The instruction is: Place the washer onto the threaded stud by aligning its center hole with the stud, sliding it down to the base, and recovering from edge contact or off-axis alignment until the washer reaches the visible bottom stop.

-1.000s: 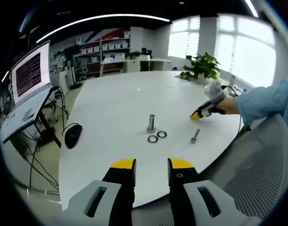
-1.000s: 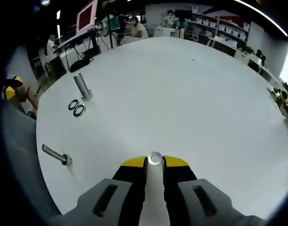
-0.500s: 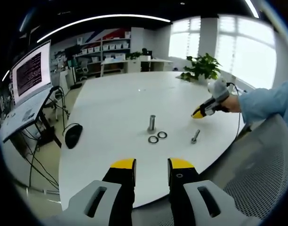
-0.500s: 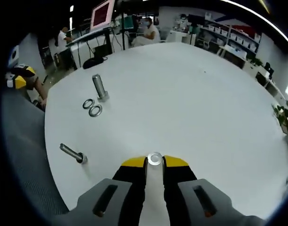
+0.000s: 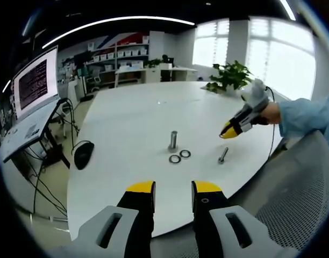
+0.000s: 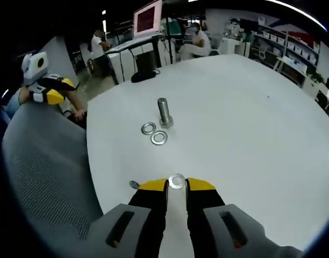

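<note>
Right claw (image 5: 227, 134) lifted, swung toward stud (image 6: 164, 112).

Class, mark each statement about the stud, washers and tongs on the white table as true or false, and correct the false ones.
1. The threaded stud stands upright on the table. True.
2. A washer is already seated on the stud. False: both washers lie flat on the table beside its base.
3. The right tongs are shut on a washer. True: a small silver ring sits at their closed tips.
4. The left tongs grip a washer. False: they are open and hold nothing.
5. A loose bolt lies on its side on the table. True.
</note>
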Motion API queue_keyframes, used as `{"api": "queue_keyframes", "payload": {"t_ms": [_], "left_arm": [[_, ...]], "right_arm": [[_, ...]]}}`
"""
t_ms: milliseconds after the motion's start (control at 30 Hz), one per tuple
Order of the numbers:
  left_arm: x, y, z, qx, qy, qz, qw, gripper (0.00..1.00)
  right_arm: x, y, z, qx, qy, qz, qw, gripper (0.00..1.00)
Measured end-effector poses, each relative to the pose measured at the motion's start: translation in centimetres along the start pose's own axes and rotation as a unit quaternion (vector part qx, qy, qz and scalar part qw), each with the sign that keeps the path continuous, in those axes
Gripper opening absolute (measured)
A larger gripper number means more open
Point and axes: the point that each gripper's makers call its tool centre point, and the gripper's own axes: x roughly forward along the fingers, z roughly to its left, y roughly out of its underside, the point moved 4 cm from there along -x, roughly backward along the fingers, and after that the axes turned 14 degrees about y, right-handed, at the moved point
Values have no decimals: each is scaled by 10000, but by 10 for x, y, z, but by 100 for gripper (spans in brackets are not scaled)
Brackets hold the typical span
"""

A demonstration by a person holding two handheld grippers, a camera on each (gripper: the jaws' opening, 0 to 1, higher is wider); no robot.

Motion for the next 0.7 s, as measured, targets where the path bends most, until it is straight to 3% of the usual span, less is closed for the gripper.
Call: {"api": "queue_keyframes", "payload": {"t_ms": [167, 267, 700], "left_arm": [[0, 0, 0, 1, 5, 9, 10000, 25], [0, 1, 0, -1, 4, 24, 10000, 25], [0, 0, 0, -12, 11, -30, 10000, 24]], "right_arm": [[-10, -7, 23, -162, -314, 63, 9994, 14], [-14, -8, 31, -467, -360, 116, 9982, 15], [-8, 2, 38, -1017, -309, 382, 9936, 15]]}}
